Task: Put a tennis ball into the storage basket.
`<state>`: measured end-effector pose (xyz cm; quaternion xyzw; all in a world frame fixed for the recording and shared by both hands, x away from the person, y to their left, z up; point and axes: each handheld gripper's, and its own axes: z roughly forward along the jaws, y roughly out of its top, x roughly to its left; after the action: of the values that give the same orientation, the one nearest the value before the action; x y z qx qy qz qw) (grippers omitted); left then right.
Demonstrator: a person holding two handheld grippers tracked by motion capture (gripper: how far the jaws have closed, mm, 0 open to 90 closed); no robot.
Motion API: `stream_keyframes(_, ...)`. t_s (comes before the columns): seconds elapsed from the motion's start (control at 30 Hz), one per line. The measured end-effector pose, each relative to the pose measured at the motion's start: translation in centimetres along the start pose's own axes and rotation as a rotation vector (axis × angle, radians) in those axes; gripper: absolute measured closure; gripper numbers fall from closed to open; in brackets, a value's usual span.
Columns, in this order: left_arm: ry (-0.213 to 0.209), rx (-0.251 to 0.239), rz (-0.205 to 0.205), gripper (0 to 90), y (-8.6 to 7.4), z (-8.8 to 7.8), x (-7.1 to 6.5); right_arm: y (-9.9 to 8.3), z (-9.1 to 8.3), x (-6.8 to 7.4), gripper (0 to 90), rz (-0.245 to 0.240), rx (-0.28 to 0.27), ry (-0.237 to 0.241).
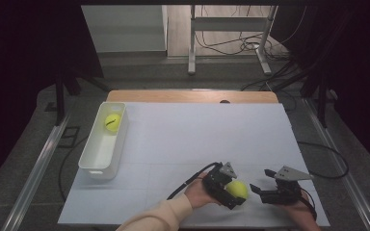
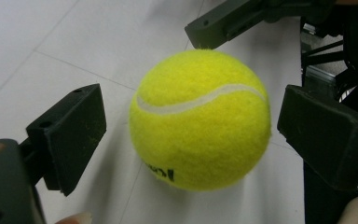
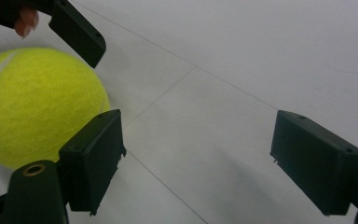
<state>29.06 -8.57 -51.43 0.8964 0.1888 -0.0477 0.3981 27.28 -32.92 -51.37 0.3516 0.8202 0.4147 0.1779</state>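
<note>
Left gripper view: the tennis ball sits on the tabletop between the left claw's wide jaws, untouched; the right claw, also wide, waits just beside it.

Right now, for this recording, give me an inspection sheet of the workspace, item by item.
Surface: white table top, faint seams.
Job's things: tennis ball on the table between the left gripper's jaws, gaps both sides; second tennis ball in the white bin at the left edge.
Clutter: nothing seen.
Grippers: left gripper open around the ball; right gripper open, nothing between its jaws.
Cables: black cable trailing from the left gripper.
Surroundings: loose floor cables, metal frame legs.
</note>
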Motion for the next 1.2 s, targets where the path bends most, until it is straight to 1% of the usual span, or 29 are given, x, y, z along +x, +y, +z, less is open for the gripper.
stream_keyframes(0.2, -0.016, 0.024, 0.001, 9.6, 0.2, 1.1, -0.1, 0.0, -0.1, 0.0, 17.7, 0.002, 0.003, -0.003)
stream_keyframes(0.23, -0.016, 0.028, 0.003, 9.6, 0.2, 1.2, -0.1, 0.0, -0.1, 0.0, 17.7, 0.002, 0.003, -0.003)
stream_keyframes(0.27, -0.013, 0.024, -0.007, 9.9, 0.2, 1.4, -0.2, 0.0, -0.1, 0.0, 17.7, 0.001, 0.003, -0.003)
stream_keyframes(0.3, -0.012, 0.037, -0.001, 10.2, 0.3, 1.5, -0.1, 0.0, -0.1, 0.0, 17.7, 0.001, 0.003, -0.002)
stream_keyframes(0.33, -0.011, 0.037, -0.001, 10.9, 0.2, 1.7, -0.1, 0.0, -0.1, 0.0, 17.7, 0.003, 0.003, -0.002)
stream_keyframes(0.4, -0.008, 0.042, -0.001, 13.9, 0.2, 1.8, -0.2, 0.0, -0.1, 0.0, 17.7, 0.002, 0.003, -0.003)
stream_keyframes(0.43, -0.008, 0.042, -0.001, 17.5, 0.2, 1.8, -0.2, 0.0, -0.1, 0.0, 17.7, 0.002, 0.003, -0.003)
stream_keyframes(0.47, -0.007, 0.038, 0.009, 22.9, 0.2, 1.8, -0.2, 0.0, -0.1, -0.1, 17.7, 0.001, 0.002, -0.008)
stream_keyframes(0.5, 0.003, 0.033, 0.008, 22.9, 0.2, 1.7, -0.3, 0.0, -0.1, -0.1, 17.7, 0.001, 0.002, -0.008)
stream_keyframes(0.57, 0.015, 0.036, 0.02, 25.0, 0.2, 1.5, -0.3, 0.0, -0.1, -0.1, 17.7, 0.001, 0.001, -0.009)
stream_keyframes(0.6, 0.022, 0.031, 0.017, 25.1, 0.2, 1.5, -0.4, 0.0, -0.1, -0.1, 17.7, 0.002, -0.001, -0.007)
stream_keyframes(0.8, 0.017, 0.013, 0.012, 25.3, 0.3, 1.2, -0.5, 0.0, -0.2, -0.1, 17.7, 0.001, -0.001, -0.007)
stream_keyframes(0.97, 0.015, -0.014, 0.005, 25.3, 0.4, 0.4, -0.4, 0.0, -0.2, -0.1, 17.7, -0.001, -0.001, -0.007)
stream_keyframes(1.03, 0.015, -0.025, 0.0, 25.3, 0.4, 0.1, -0.4, 0.0, -0.2, -0.1, 17.7, -0.001, -0.001, -0.007)
stream_keyframes(1.07, 0.015, -0.037, -0.01, 25.3, 0.5, 0.0, -0.4, 0.0, -0.2, -0.1, 17.7, -0.001, -0.001, -0.007)
stream_keyframes(1.1, 0.007, -0.044, -0.016, 25.3, 0.5, -0.2, -0.4, 0.0, -0.2, -0.1, 17.7, -0.001, 0.001, -0.009)
stream_keyframes(1.2, 0.005, -0.054, -0.019, 25.3, 0.6, -0.5, -0.4, 0.0, -0.2, -0.1, 17.7, -0.002, 0.0, -0.009)
